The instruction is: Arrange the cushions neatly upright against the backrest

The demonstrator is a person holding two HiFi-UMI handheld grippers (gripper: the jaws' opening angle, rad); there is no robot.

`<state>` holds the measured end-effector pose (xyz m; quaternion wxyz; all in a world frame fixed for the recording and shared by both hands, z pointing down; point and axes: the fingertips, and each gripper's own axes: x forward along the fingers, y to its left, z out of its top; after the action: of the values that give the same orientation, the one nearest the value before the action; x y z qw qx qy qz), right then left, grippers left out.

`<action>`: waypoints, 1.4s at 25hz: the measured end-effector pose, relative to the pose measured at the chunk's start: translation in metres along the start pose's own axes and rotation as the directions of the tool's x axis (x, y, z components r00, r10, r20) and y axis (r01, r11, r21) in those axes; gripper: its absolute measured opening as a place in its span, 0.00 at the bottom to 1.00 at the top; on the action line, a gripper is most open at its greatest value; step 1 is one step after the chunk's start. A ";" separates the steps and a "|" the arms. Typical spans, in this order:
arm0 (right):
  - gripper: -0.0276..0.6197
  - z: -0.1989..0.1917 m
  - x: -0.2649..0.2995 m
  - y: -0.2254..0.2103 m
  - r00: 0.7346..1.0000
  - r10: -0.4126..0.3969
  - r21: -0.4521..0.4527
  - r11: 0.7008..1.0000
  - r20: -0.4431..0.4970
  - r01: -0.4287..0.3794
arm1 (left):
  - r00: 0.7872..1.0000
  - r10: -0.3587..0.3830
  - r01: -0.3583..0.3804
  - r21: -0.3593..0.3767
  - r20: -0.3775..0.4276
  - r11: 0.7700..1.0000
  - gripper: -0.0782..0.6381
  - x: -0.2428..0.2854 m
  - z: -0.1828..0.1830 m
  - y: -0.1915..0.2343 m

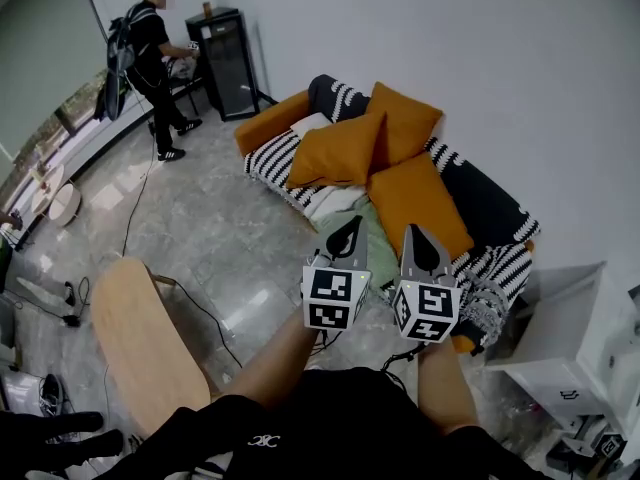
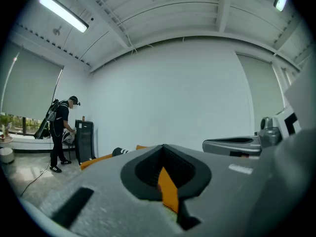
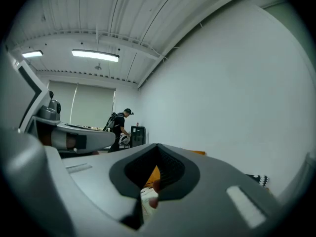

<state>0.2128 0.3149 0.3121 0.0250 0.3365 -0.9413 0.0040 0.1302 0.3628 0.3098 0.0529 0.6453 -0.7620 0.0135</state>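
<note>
Your left hand-held gripper [image 1: 347, 226] and right hand-held gripper [image 1: 414, 232] are both closed and empty, held side by side and roughly level in front of you. The orange cushions [image 1: 335, 153] lie on the sofa [image 1: 268, 123] beyond both tips, untouched. The left cushion leans askew. The rear cushion [image 1: 402, 118] stands against the backrest. The near cushion [image 1: 420, 200] lies tilted just past your right tip.

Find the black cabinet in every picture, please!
Head view: black cabinet at the top, left of centre, against the wall.
Left gripper view: far left, mid-height.
Right gripper view: small, left of centre.
Shared landmark: the person standing beside it.
</note>
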 end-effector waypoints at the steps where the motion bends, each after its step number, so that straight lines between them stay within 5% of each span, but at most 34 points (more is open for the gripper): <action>1: 0.05 0.000 0.000 0.000 1.000 -0.003 -0.002 1.000 -0.001 0.003 | 1.000 -0.001 0.001 0.000 -0.001 1.000 0.12 -0.001 0.000 0.000; 21: 0.06 -0.022 0.008 0.054 0.996 -0.083 -0.058 0.995 -0.044 0.080 | 0.998 -0.056 0.056 -0.044 0.003 0.997 0.12 -0.022 -0.016 0.052; 35: 0.06 -0.022 0.068 0.008 0.992 -0.123 -0.029 0.992 -0.032 0.122 | 0.998 -0.061 0.061 -0.010 -0.020 0.998 0.12 0.040 -0.018 0.071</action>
<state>0.1561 0.2782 0.3371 0.0456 0.3931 -0.9184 -0.0045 0.0548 0.3368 0.3349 0.0640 0.6677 -0.7415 0.0150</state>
